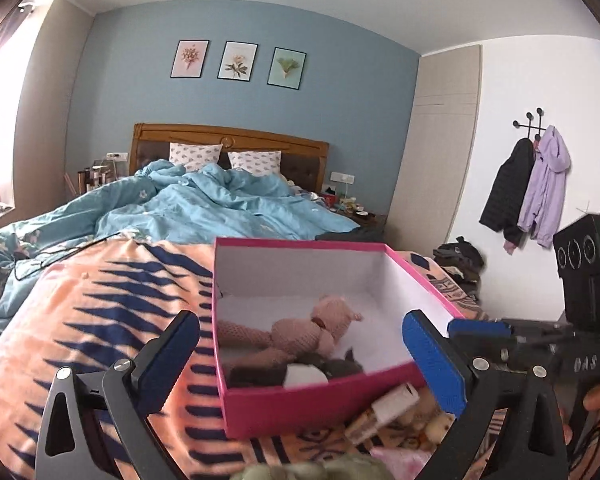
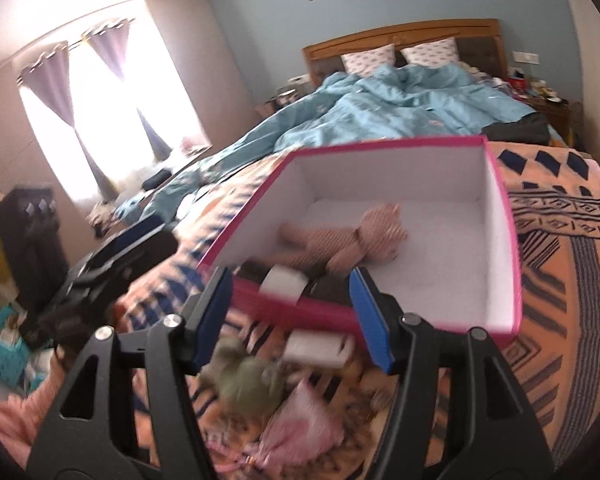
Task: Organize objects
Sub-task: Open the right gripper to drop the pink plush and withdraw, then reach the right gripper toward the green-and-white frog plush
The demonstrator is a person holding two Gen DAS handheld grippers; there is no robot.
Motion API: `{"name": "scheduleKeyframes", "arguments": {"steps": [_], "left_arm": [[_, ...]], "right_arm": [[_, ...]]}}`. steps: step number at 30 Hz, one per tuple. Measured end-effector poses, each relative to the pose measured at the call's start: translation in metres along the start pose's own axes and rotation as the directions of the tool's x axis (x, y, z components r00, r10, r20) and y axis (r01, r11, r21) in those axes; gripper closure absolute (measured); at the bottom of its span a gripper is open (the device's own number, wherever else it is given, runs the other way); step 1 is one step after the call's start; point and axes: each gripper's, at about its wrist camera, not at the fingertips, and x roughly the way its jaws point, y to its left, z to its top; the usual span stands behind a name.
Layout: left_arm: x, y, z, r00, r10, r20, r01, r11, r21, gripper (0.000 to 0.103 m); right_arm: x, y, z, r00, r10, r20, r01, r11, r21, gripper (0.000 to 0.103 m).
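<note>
Nearest, at 6 o'clock in the right wrist view, a pink cloth [image 2: 300, 420], then a green plush toy [image 2: 252, 380] and a white block [image 2: 320, 350] on the patterned blanket [image 2: 560, 280]. Right gripper [image 2: 292, 320] spread, empty, hovering over them. Left gripper [image 1: 300, 364] also spread, holding nothing. Further, at 12 o'clock, the pink box [image 2: 512, 240] holds a pink knitted toy [image 2: 352, 240] and dark items with a white one. Best move, likely: drop onto the green toy, pinch its middle, lift clear of the near wall, release inside. Motion blur; go slow.
</note>
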Motion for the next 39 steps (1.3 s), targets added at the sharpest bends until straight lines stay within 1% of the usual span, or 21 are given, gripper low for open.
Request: {"name": "scheduleKeyframes", "arguments": {"steps": [3,7,9,11,14,16,22,24,29,35,38,39], "left_arm": [[-0.014,-0.003,-0.011,1.000,-0.006,-0.001,0.006,1.000,0.011,0.000],[-0.025,-0.001,-0.032,0.999,0.008,-0.046,-0.007,1.000,0.020,0.000],[-0.027,0.002,-0.044,0.997,0.025,-0.073,-0.023,0.999,0.022,0.000],[-0.029,0.007,-0.057,0.994,0.041,-0.103,-0.038,0.999,0.023,0.000],[-0.033,0.014,-0.075,0.989,0.057,-0.137,-0.057,0.998,0.005,0.000],[-0.033,0.019,-0.086,0.984,0.071,-0.163,-0.073,0.997,-0.005,0.000],[-0.031,0.028,-0.102,0.971,0.109,-0.211,-0.114,0.993,-0.011,0.000],[-0.029,0.030,-0.105,0.967,0.115,-0.227,-0.121,0.993,-0.013,0.000],[-0.023,0.032,-0.107,0.962,0.101,-0.253,-0.108,0.994,-0.014,0.000],[-0.010,0.028,-0.109,0.950,0.091,-0.298,-0.095,0.995,0.001,0.003],[-0.005,0.026,-0.110,0.946,0.079,-0.314,-0.081,0.997,0.006,0.004],[-0.004,0.025,-0.110,0.946,0.072,-0.317,-0.073,0.997,0.007,0.006]], "right_arm": [[-0.004,0.011,-0.022,0.998,0.049,-0.037,-0.049,0.999,-0.017,0.040],[0.003,0.021,-0.055,0.989,0.102,-0.102,-0.103,0.995,-0.006,0.040],[0.009,0.026,-0.071,0.986,0.094,-0.136,-0.097,0.995,-0.017,0.040],[0.015,0.030,-0.084,0.980,0.105,-0.166,-0.108,0.994,-0.010,0.040],[0.025,0.032,-0.097,0.976,0.099,-0.195,-0.102,0.995,-0.006,0.040],[0.031,0.032,-0.100,0.974,0.096,-0.207,-0.098,0.995,0.001,0.040],[0.054,0.035,-0.101,0.970,0.085,-0.226,-0.084,0.996,0.013,0.040],[0.061,0.036,-0.104,0.974,0.040,-0.225,-0.042,0.999,-0.002,0.040],[0.074,0.031,-0.102,0.969,0.034,-0.243,-0.028,0.999,0.028,0.040],[0.080,0.033,-0.101,0.966,0.013,-0.258,-0.008,1.000,0.020,0.040],[0.080,0.031,-0.100,0.966,0.013,-0.257,-0.007,1.000,0.024,0.043],[0.080,0.030,-0.099,0.967,0.014,-0.255,-0.007,1.000,0.027,0.045]]}}
